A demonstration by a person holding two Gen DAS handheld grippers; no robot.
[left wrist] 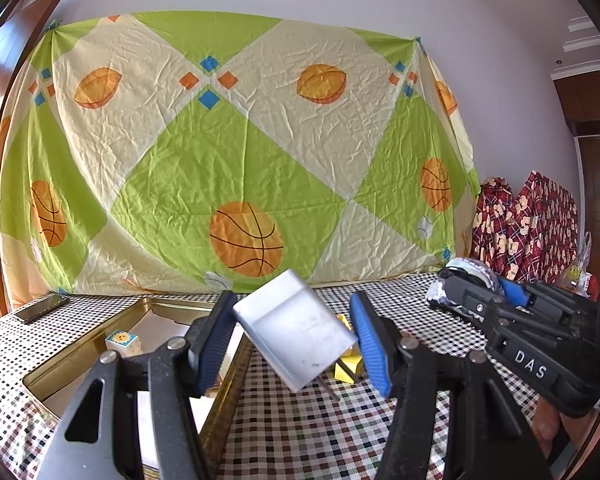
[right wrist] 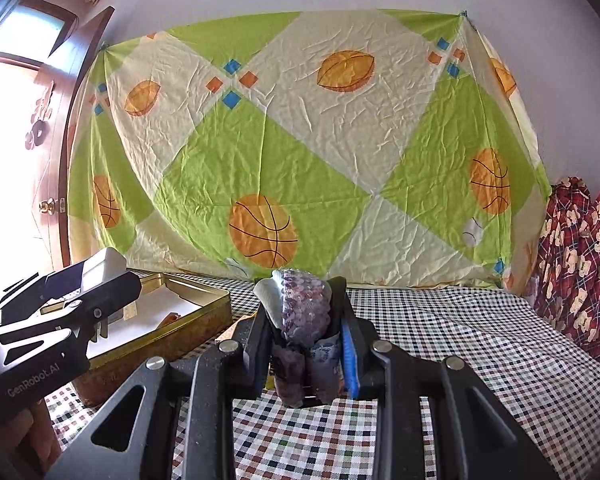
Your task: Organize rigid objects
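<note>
Both grippers loaded above the checked worktop [left wrist: 300,432].
Left wrist view: left gripper [left wrist: 294,338] jaws pinch a tilted white charger [left wrist: 296,328] just right of the gold tin [left wrist: 112,332]. Right wrist view: right gripper [right wrist: 302,340] jaws press tight on a bubble-wrapped bundle [right wrist: 304,308], tin [right wrist: 160,344] off left.

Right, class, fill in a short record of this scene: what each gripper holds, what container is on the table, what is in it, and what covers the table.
left gripper: shut on white charger, tilted, prongs down
right gripper: shut on bubble-wrapped bundle
container: gold tin, open, left side of table
inside tin: small sun-print block
beside tin: yellow block, partly hidden behind the charger
table cover: checked cloth
backdrop: basketball-print sheet
</note>
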